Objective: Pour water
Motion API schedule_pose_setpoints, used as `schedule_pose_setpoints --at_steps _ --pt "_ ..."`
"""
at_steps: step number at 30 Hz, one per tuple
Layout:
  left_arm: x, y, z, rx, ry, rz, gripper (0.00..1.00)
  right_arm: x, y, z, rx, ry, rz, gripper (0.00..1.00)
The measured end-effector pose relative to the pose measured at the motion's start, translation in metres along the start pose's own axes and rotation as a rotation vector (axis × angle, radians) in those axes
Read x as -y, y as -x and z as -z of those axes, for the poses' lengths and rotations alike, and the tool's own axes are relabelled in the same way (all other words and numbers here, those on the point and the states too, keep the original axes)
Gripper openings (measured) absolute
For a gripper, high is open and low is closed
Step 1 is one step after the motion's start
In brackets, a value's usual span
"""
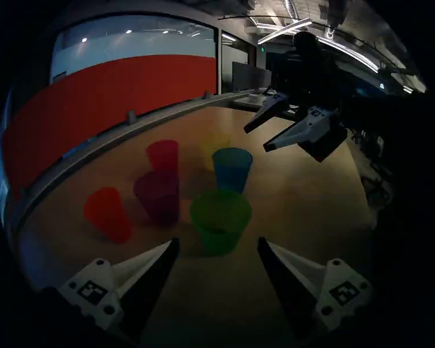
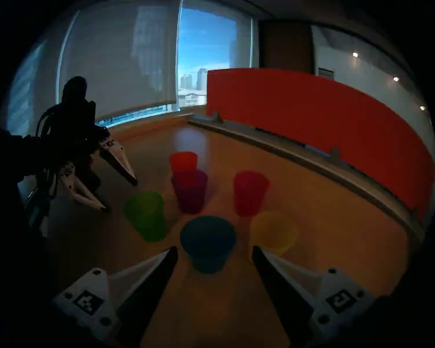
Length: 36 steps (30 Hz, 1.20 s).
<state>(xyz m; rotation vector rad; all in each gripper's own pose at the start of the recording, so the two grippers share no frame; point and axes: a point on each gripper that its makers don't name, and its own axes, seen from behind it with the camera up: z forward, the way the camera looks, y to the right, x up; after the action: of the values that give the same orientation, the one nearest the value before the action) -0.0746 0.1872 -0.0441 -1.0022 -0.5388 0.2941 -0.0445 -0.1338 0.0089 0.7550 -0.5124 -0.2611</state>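
Cups [image 1: 159,197] cluster at the middle of a tan desk [image 1: 310,191], a green translucent plastic cup [image 1: 220,217] nearest the left gripper [image 1: 217,240], a blue translucent plastic cup [image 2: 207,242] nearest the right gripper [image 2: 213,249]. Both grippers gape wide, empty; a red partition [image 1: 113,98] lines one desk edge.
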Motion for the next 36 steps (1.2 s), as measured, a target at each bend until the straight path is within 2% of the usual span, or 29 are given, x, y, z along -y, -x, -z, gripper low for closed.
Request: schedule_pose_setpoints --at_steps 12,19,28,36 --pt "-0.003 0.006 -0.035 0.028 0.023 -0.001 1.0 -0.001 0.009 -0.004 0.018 -0.002 0.003 0.99" --pt "-0.006 0.003 -0.05 0.034 0.041 -0.013 1.0 -0.006 0.013 -0.004 0.024 0.004 -0.001 0.99" --pt "-0.008 -0.003 -0.062 0.031 0.051 -0.019 1.0 -0.008 0.016 -0.005 0.026 0.002 -0.007 1.0" --pt "-0.008 -0.005 -0.066 0.03 0.053 -0.012 1.0 -0.009 0.016 -0.006 0.027 0.0 -0.005 1.0"
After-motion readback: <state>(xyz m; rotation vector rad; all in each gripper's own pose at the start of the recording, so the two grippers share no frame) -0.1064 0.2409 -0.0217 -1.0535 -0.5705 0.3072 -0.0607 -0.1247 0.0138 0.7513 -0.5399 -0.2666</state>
